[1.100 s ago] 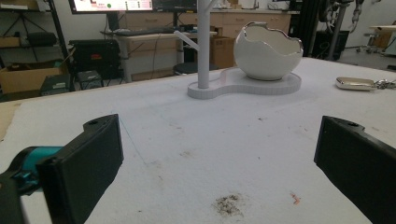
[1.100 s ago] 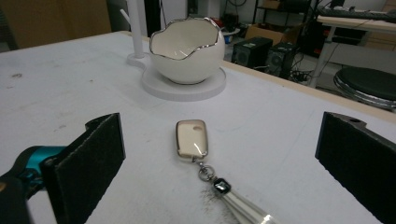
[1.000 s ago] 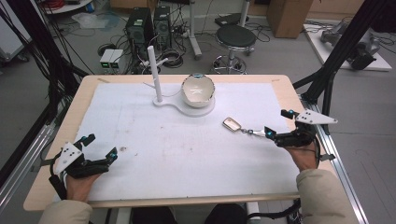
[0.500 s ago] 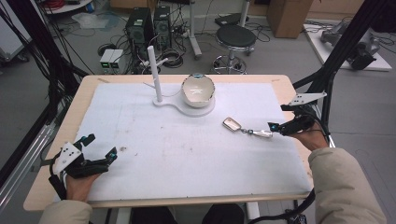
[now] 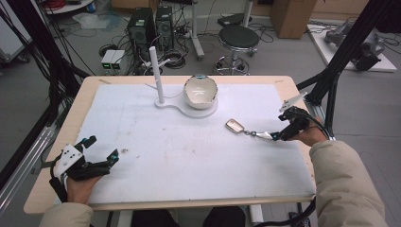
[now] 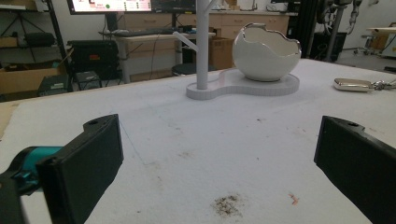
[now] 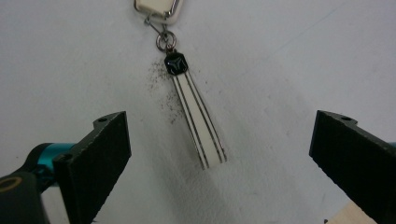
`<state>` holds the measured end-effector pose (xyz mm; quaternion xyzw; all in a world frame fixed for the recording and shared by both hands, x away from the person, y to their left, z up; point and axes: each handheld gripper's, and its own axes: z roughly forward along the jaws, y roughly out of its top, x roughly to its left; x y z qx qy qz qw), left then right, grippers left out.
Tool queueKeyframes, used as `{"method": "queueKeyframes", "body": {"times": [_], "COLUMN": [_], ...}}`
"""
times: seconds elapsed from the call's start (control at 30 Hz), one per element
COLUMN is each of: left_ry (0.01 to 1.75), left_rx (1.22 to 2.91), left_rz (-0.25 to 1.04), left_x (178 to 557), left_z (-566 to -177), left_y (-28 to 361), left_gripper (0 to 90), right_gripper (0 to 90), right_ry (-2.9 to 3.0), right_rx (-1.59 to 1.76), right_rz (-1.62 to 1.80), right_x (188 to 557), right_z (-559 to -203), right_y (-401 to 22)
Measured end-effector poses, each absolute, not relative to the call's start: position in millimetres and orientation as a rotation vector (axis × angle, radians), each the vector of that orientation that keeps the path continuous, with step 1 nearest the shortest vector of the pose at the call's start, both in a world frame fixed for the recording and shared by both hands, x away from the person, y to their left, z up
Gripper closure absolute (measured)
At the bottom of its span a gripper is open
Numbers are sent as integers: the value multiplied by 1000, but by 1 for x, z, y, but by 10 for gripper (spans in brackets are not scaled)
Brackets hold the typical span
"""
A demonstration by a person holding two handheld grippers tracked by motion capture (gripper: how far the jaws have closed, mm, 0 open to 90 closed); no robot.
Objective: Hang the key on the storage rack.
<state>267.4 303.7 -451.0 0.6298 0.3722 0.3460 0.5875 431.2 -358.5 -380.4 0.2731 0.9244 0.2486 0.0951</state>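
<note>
The key fob (image 5: 235, 126) lies flat on the white mat (image 5: 189, 161), at about 5 o'clock from the egg-shaped bowl (image 5: 200, 91) and well apart from it. Its ring and striped strap (image 7: 200, 126) trail toward 3 o'clock, where the right gripper (image 5: 285, 131) hangs just over the strap's free end. In the right gripper view the fingers (image 7: 100, 154) are spread wide on either side of the strap, touching nothing. So, judging by this, the pick-up is not yet made; closing on the strap, lifting, and carrying it probably toward the bowl or the peg stand (image 5: 156, 75) all remain. The left gripper (image 5: 90, 153) rests at 8 o'clock on the desk (image 5: 56, 142), its fingers also spread and holding nothing. The fob's top is cut off in the right gripper view, and the bowl's inside is hard to make out.
</note>
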Motion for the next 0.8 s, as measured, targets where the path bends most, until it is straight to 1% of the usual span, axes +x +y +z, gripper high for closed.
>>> {"method": "queueKeyframes", "body": {"times": [0.27,0.4,0.43,0.47,0.57,0.63,0.67,0.7,0.8], "left_ry": [865,868,868,866,866,865,866,868,870], "left_rx": [1468,1467,1467,1468,1468,1470,1469,1469,1470], "left_rz": [812,809,811,811,812,811,809,808,808], "left_x": [267,267,267,268,267,267,267,268,268], "left_z": [-451,-451,-451,-451,-451,-451,-451,-451,-451], "left_y": [303,303,303,303,303,303,303,303,303], "left_gripper": [17,17,17,17,17,17,17,17,17], "right_gripper": [68,146,185,185,323,364,364,384,469], "right_ry": [2812,2849,2859,2859,2884,2887,2887,2888,2891], "right_rx": [833,820,824,824,839,834,834,839,836], "right_rz": [644,593,598,598,542,514,514,504,491], "right_x": [438,440,441,441,443,444,444,444,446], "right_z": [-393,-398,-399,-399,-401,-403,-403,-402,-402], "right_y": [-355,-354,-353,-353,-352,-351,-351,-351,-351]}}
